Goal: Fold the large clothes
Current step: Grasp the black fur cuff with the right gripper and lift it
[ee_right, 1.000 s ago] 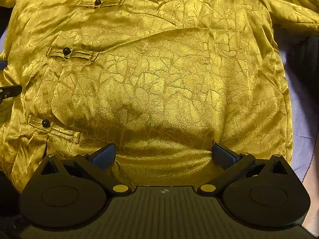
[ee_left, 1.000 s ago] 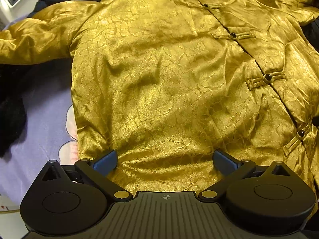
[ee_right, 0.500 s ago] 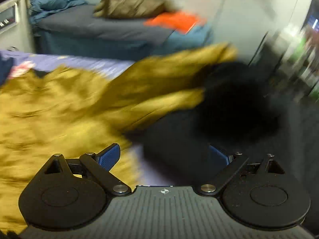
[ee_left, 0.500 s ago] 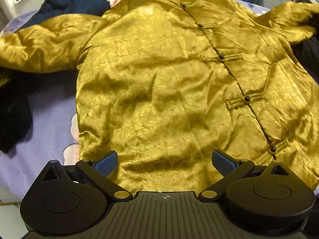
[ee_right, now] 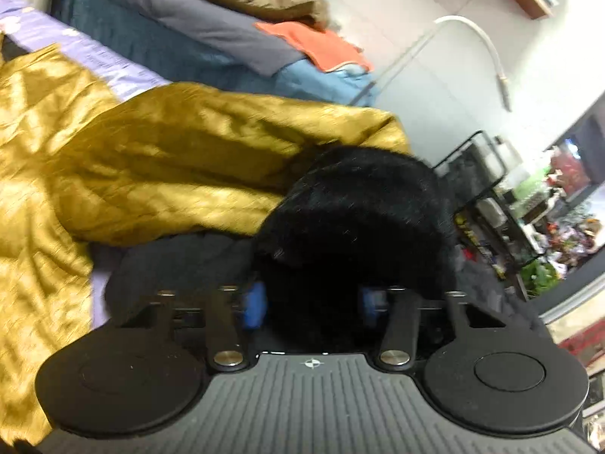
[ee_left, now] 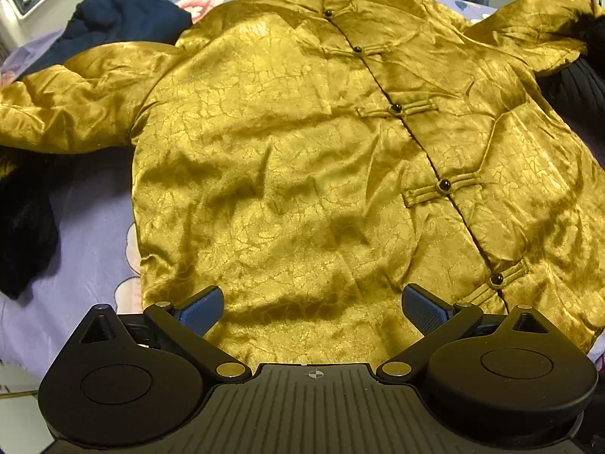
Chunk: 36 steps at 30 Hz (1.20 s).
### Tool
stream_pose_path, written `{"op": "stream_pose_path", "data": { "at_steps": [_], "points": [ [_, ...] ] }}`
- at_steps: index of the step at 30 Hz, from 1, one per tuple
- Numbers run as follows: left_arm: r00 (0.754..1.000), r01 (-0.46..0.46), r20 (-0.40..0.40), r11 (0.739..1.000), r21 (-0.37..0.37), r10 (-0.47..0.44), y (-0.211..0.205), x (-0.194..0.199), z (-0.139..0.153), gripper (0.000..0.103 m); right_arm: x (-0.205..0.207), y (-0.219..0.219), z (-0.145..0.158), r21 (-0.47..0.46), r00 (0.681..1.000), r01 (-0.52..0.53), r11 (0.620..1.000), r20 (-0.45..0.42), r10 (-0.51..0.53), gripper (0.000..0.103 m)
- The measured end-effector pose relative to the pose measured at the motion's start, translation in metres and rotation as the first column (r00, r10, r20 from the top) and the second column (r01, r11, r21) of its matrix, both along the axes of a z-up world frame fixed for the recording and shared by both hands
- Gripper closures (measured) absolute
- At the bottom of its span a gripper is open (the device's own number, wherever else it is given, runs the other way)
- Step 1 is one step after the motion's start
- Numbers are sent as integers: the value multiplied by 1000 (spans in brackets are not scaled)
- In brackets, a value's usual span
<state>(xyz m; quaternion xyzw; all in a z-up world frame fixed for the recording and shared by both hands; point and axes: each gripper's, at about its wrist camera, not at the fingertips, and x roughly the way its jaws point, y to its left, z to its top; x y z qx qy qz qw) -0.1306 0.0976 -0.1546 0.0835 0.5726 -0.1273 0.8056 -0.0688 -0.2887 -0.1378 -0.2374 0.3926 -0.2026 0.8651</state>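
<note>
Closing our right tool [ee_right: 310,302] around the black fur cuff [ee_right: 359,219], we find the sleeve [ee_right: 196,159] stretching toward the bed's [ee_left: 87,204] right edge; left tool [ee_left: 314,302] hovers wide.

A bed with a lilac floral sheet [ee_left: 90,227] carries a gold jacket [ee_left: 302,174] spread flat, buttons up, with a navy garment [ee_left: 121,19] by its shoulder and black clothing [ee_left: 22,227] beside its sleeve.

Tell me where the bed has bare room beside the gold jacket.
Bare bedsheet lies between the gold jacket body's side edge, its sleeve above and a black garment. The opposite side is crowded: black fur cuff between closing right gripper jaws.
</note>
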Motion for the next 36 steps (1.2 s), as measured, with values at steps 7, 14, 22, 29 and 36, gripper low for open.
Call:
{"op": "stream_pose_path", "data": {
  "at_steps": [7,14,22,29,36],
  "points": [
    [1000,-2,-4,1000,-3,2,1,-1,-2,0,-8,-24,79,227,973,25,974,217,-76,95],
    [1000,-1,8,1000,-22,2,-1,9,0,0,-39,-117,196,633,813,43,773,427,-396,96],
    [1000,0,-6,999,-34,0,-3,10,-8,0,-68,-160,219,698,757,119,706,396,-519,96],
    [1000,2,-6,1000,-25,-2,0,10,-9,0,-69,-152,178,731,769,190,656,304,-562,96],
    [1000,1,2,1000,-24,-1,3,12,-5,0,-44,-92,198,724,872,-11,690,344,-348,96]
  ]
}}
